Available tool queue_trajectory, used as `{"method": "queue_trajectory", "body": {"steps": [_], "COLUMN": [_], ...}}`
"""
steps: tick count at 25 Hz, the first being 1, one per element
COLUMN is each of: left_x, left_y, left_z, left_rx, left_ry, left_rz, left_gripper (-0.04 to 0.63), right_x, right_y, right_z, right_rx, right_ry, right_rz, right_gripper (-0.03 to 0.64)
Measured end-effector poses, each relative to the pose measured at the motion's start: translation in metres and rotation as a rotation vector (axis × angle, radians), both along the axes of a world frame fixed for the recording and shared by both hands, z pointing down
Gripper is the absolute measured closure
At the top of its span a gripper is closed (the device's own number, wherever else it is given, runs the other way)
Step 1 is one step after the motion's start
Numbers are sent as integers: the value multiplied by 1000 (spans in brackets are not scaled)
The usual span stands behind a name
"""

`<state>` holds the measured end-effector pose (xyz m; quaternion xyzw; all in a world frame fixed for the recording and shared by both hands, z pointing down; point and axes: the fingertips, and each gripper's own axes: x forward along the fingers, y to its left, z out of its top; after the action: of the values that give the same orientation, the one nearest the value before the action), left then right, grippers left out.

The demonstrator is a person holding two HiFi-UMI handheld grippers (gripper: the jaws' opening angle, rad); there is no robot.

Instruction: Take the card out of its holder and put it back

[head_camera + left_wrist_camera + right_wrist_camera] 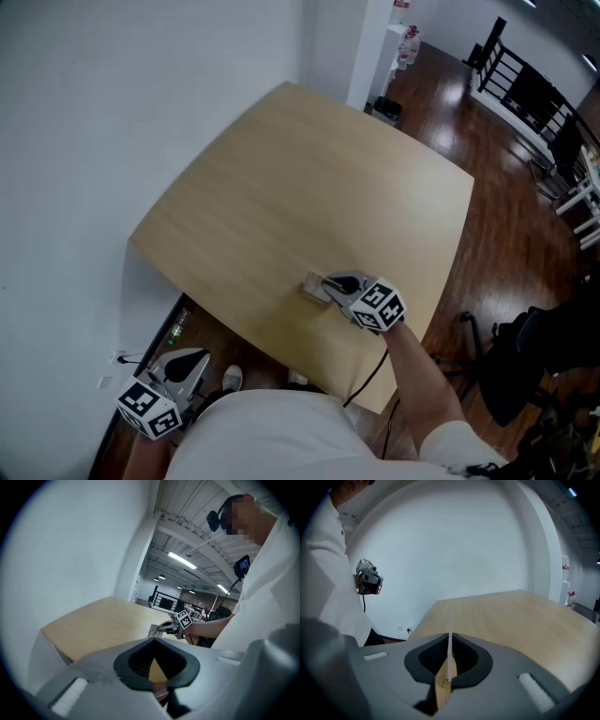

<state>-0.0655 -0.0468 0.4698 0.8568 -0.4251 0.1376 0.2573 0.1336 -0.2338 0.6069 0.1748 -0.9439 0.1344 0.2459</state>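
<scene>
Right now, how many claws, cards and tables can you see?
Claws: 2, the left claw and the right claw
Cards: 1, the card pinched in the right claw
Tables: 1, the table
Total: 4

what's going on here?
A person works two grippers at a light wooden table. The right gripper is shut on a thin pale card, edge-on between its pads, near the table's front edge. The left gripper hangs beside the table, shut and empty. Can't tell whether the card is out of its holder.
</scene>
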Motion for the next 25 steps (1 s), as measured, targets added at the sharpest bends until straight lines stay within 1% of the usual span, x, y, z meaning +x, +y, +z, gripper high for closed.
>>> {"method": "queue_trajectory", "body": {"steps": [5, 12, 17, 23, 25], "left_x": [-1, -8, -32, -48, -59], "left_y": [-2, -8, 8, -3, -3], "left_z": [-1, 0, -6, -6, -6], "left_rx": [6, 37, 73, 81, 84], "left_ry": [12, 29, 53, 72, 79], "left_rz": [34, 108, 158, 207, 219], "left_gripper": [592, 592, 592, 592, 592], "right_x": [5, 5, -15, -42, -59], "right_y": [-3, 3, 43, 76, 95], "right_z": [-25, -73, -109, -149, -160], "right_rx": [34, 126, 163, 185, 191], "right_ry": [-10, 0, 5, -26, -33], "right_rz": [35, 63, 91, 113, 106], "right_gripper": [595, 595, 595, 595, 595]}}
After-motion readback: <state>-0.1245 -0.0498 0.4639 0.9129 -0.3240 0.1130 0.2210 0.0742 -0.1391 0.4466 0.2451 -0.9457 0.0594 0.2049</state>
